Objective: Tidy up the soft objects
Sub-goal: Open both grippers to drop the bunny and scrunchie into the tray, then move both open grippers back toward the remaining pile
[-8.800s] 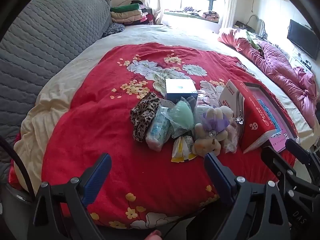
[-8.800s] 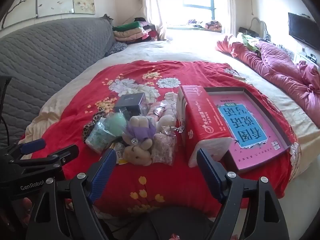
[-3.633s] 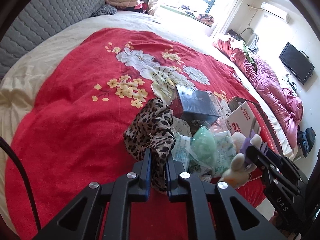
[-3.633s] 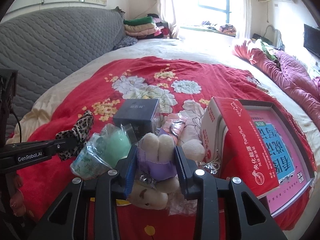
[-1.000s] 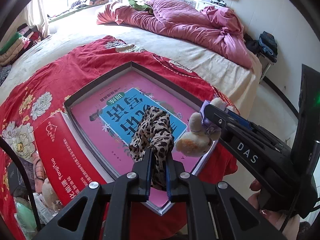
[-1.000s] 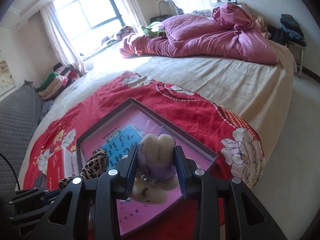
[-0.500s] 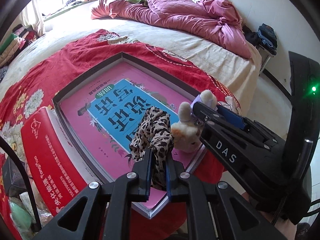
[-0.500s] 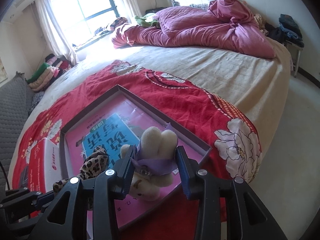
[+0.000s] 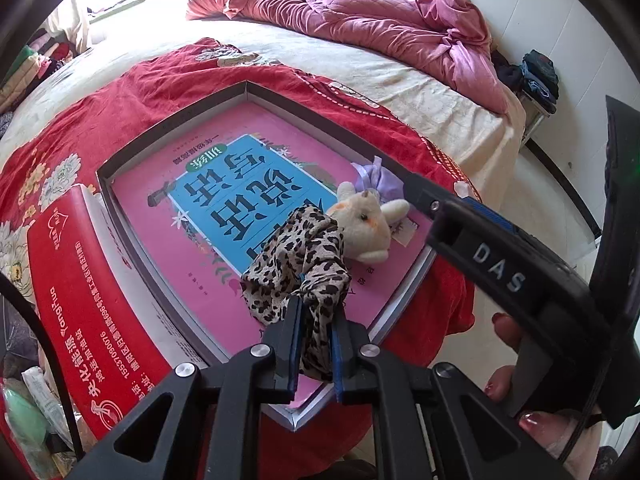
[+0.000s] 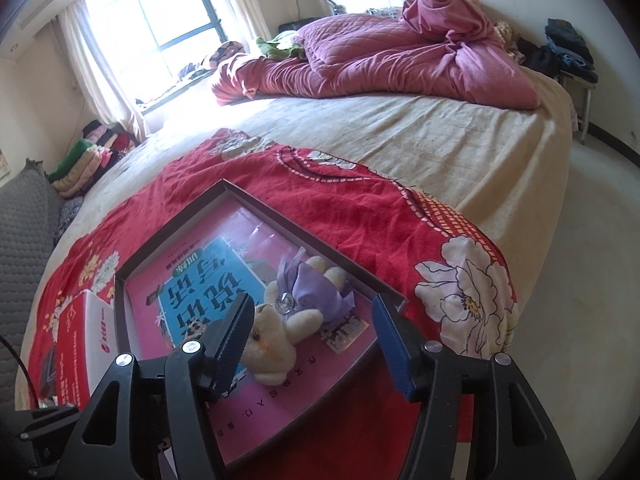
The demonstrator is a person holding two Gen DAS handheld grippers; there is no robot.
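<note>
Two soft things are at the shallow box now! At lower left of centre, the left hand-held gripper stays pinched tight on the leopard-print cloth, which hangs just over the pink book cover. Beside it to the right lies the plush bunny: the right hand-held gripper has just been spreading wide, pads clear, so the toy rests released inside. Cloth next, I'd say.
</note>
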